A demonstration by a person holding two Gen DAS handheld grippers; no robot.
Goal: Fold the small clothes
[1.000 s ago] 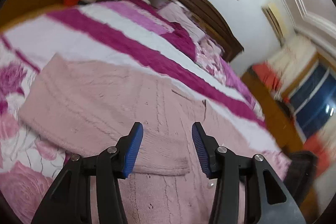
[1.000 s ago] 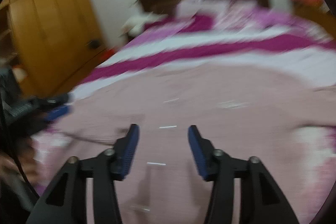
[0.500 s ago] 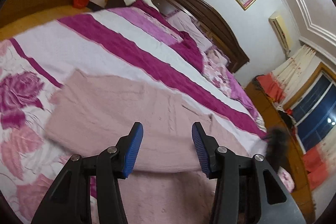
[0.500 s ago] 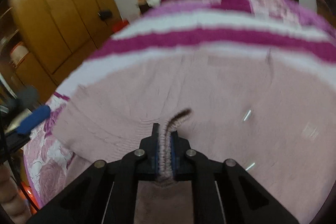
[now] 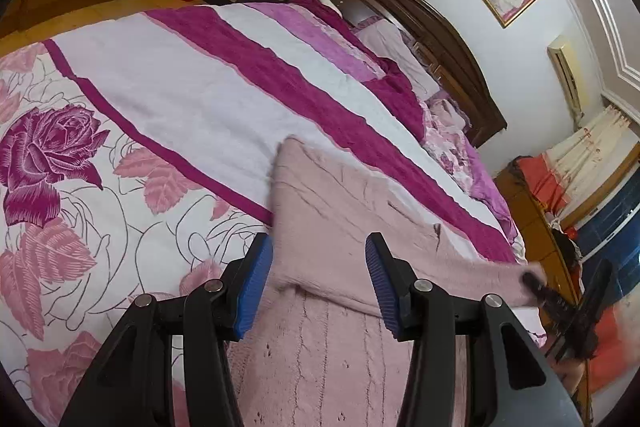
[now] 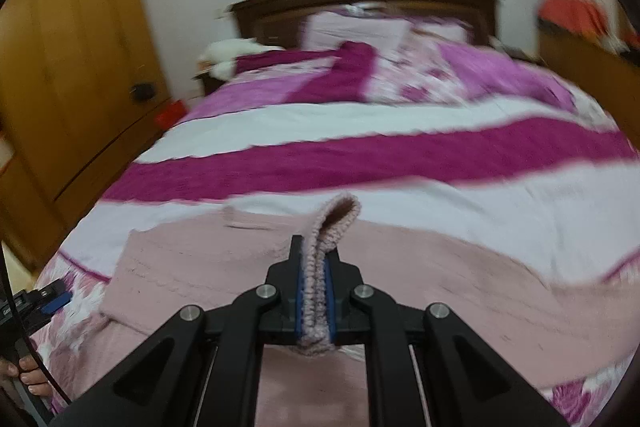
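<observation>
Our right gripper (image 6: 314,301) pinches the pink sweater's (image 5: 332,211) sleeve mid-fold, our left gripper (image 5: 319,285) gapes wide; most folding remains.

The left hand-held gripper (image 5: 319,283) hangs with its blue pads apart over a pink knit sweater (image 5: 320,203) spread on the bed (image 5: 180,95). To its right, the right hand-held gripper (image 5: 534,281) pinches a stretched part of the knit, its fingers blurred.
</observation>
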